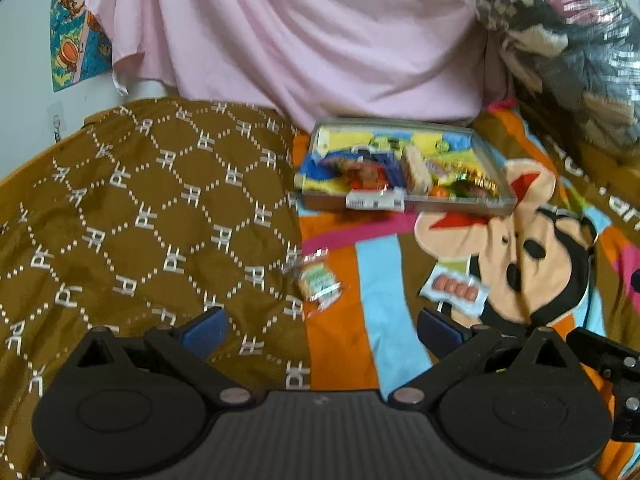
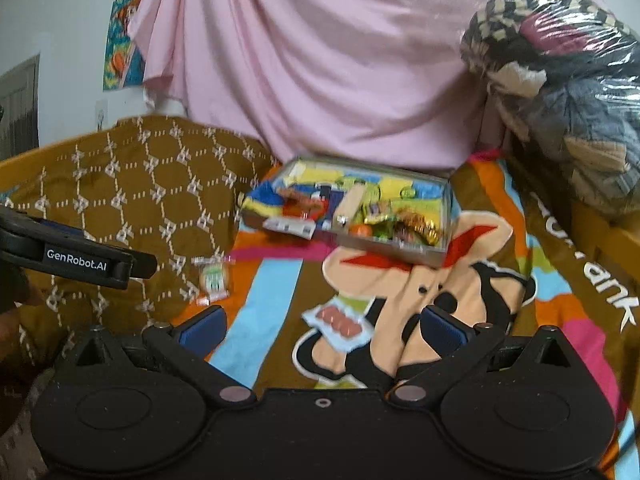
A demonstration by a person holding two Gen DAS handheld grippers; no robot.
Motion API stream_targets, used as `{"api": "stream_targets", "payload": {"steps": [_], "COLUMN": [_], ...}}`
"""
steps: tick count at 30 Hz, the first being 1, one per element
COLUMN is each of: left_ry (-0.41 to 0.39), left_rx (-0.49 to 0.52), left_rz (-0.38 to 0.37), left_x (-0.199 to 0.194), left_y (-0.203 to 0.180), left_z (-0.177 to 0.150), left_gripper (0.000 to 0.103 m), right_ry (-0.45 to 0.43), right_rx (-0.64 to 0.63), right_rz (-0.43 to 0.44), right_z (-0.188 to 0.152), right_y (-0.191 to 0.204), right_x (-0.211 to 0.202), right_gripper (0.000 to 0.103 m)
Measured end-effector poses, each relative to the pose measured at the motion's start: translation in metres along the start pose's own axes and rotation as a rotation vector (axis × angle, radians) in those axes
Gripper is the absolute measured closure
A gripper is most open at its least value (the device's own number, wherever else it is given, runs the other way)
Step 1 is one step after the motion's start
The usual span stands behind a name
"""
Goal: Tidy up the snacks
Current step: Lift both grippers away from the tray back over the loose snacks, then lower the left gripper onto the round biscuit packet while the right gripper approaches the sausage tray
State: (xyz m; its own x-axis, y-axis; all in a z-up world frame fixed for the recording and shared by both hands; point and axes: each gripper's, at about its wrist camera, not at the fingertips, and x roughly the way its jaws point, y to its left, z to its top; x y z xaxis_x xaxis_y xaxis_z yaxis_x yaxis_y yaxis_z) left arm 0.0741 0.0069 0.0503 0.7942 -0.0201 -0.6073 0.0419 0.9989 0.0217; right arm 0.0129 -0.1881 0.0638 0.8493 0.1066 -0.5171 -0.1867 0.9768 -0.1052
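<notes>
- The left claw [image 1: 320, 330] is released, its blue pads [image 1: 206, 330] spread wide with nothing between them, and it hangs over the bed where the brown quilt [image 1: 140, 208] meets the cartoon blanket [image 1: 376, 312].
- The right claw [image 2: 322, 326] is released too, pads [image 2: 444, 330] well apart and grasping nothing, above the blanket [image 2: 272, 320].
- In the right wrist view, part of the left claw's body shows at the left edge, over the quilt [image 2: 132, 200].
- A clear tray [image 1: 404, 200] sits on the blanket near the far edge of the bed, just in front of a hanging pink sheet [image 1: 300, 40]. Mixed snack packets fill it; they are too blurred to name one by one.
- A white packet [image 1: 376, 200] hangs over the tray's near rim.
- A small green packet [image 1: 318, 282] lies loose on the seam between quilt and blanket, between the tray and the left claw; the right wrist view also shows it [image 2: 214, 278].
- A flat packet with red-orange pieces [image 1: 456, 288] lies on the blanket's cartoon face, nearer the right claw [image 2: 340, 322] and well apart from the tray [image 2: 348, 244].
- A plastic-wrapped bundle of cloth [image 1: 568, 60] is at the far right corner of the bed.
- A poster [image 1: 76, 36] hangs on the wall left of the sheet.
</notes>
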Motion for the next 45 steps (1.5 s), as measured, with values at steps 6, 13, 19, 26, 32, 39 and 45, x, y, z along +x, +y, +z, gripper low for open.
{"api": "stream_targets", "payload": {"steps": [6,13,19,26,32,39,45], "left_ry": [0.083,0.12,0.156,0.186,0.177,0.171,0.184], "left_rx": [0.01,0.016,0.0,-0.015,-0.053,-0.104,-0.166], "left_rz": [0.004,0.021,0.02,0.03,0.029,0.031,0.035], "left_x": [0.018,0.033,0.049,0.076,0.103,0.146,0.185], "left_y": [-0.001,0.001,0.007,0.013,0.018,0.025,0.028], "left_z": [-0.015,-0.021,-0.015,-0.008,0.002,0.018,0.028], "left_gripper": [0.0,0.0,0.0,0.0,0.0,0.0,0.0], "right_ry": [0.062,0.095,0.115,0.119,0.135,0.175,0.191], "right_rx": [-0.033,-0.029,-0.027,-0.035,-0.04,0.011,0.001], "right_rz": [0.027,0.053,0.072,0.106,0.139,0.176,0.174], "right_z": [-0.009,-0.014,-0.008,-0.001,0.0,-0.006,-0.018], "right_y": [0.007,0.004,-0.006,-0.022,-0.031,-0.048,-0.057], "right_x": [0.013,0.034,0.057,0.09,0.13,0.179,0.214], "right_gripper": [0.001,0.001,0.001,0.001,0.001,0.001,0.001]}}
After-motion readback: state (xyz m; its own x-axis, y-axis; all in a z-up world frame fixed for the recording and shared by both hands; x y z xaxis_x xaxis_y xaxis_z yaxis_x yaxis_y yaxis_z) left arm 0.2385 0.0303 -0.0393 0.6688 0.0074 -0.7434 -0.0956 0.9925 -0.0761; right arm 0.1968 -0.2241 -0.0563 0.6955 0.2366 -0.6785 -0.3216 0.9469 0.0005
